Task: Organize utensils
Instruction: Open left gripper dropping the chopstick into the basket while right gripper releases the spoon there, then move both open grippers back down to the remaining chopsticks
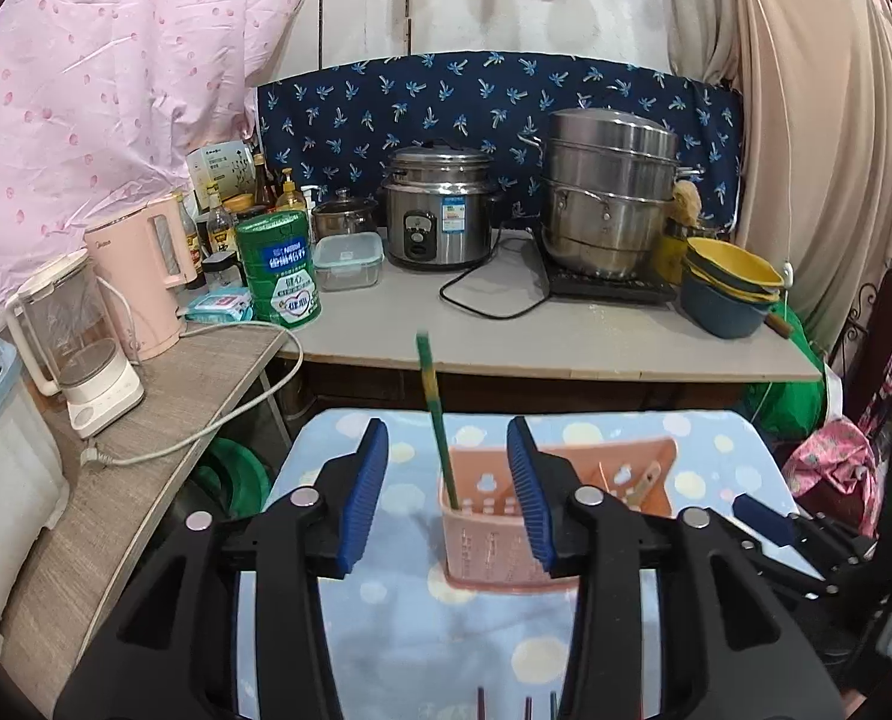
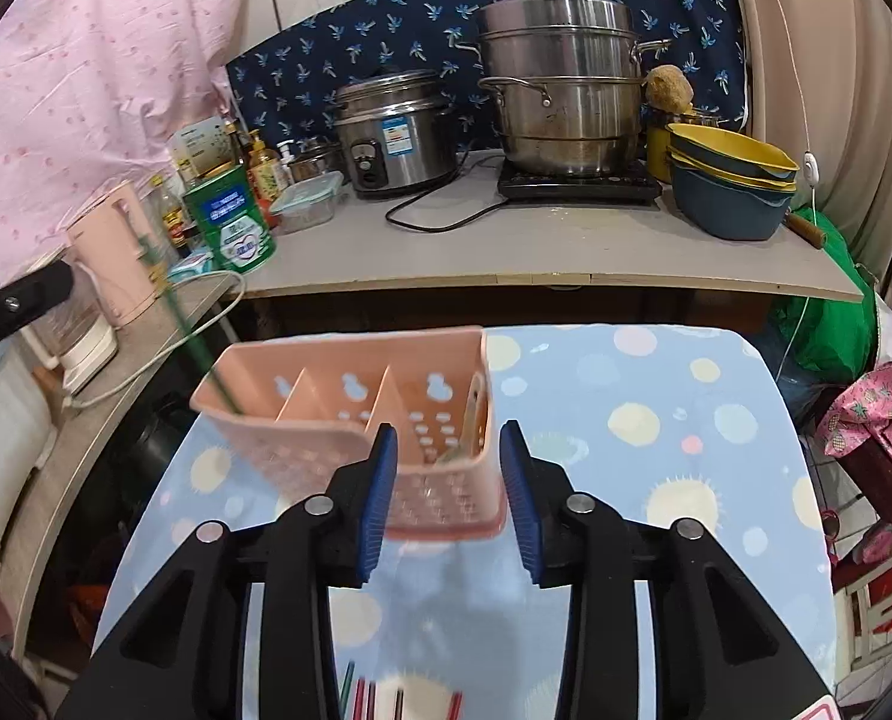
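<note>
Chopstick [image 1: 437, 420], green, stands tilted in the leftmost compartment of the pink holder [image 1: 505, 540], which sits on the dotted blue cloth [image 1: 422, 648] covering the table. Left gripper [image 1: 454, 501] released, nothing between its pads. Right gripper [image 2: 448, 495] released too, just before the holder's right compartment.

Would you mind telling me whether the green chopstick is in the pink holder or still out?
In: the chopstick stands leaning in the holder's left end compartment, with neither gripper touching it.

Home kitchen: rice cooker [image 1: 440, 207], steamer pot [image 1: 607, 192], kettle [image 1: 143, 276].
</note>
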Motion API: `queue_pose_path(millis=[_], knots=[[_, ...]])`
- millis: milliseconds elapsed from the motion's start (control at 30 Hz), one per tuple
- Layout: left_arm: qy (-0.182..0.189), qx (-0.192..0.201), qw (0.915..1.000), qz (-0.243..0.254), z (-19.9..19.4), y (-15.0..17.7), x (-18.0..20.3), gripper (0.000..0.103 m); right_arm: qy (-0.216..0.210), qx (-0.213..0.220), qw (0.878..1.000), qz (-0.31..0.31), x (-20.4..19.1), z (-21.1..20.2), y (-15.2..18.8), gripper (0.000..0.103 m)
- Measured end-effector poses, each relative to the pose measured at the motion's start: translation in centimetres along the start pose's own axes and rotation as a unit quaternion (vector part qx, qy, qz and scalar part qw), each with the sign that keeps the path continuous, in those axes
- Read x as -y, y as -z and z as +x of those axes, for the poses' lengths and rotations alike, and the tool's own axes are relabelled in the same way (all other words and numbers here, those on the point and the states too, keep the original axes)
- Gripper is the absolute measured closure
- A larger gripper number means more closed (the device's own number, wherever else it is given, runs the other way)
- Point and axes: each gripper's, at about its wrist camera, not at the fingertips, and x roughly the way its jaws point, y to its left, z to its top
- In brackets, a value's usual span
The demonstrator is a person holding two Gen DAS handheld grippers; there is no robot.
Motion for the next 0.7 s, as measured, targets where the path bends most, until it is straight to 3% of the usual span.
queue_pose_path(millis=[200, 367, 700], knots=[[-0.001, -0.023, 0.9997, 0.004, -2.8, 4.0, 0.1, 0.059, -0.015, -0.006, 1.0, -0.008, -0.5, -4.7, 4.2, 0.067], [0.005, -0.048, 0.9988, -0.002, -4.9, 7.9, 0.0, 0.059, -0.001, -0.012, 1.0, -0.018, -0.8, -7.9, 8.5, 0.067], [0.006, -0.091, 0.9958, -0.001, -7.6, 15.2, -0.1, 0.059, 0.014, -0.044, 0.999, -0.021, -0.9, -11.4, 16.5, 0.066]])
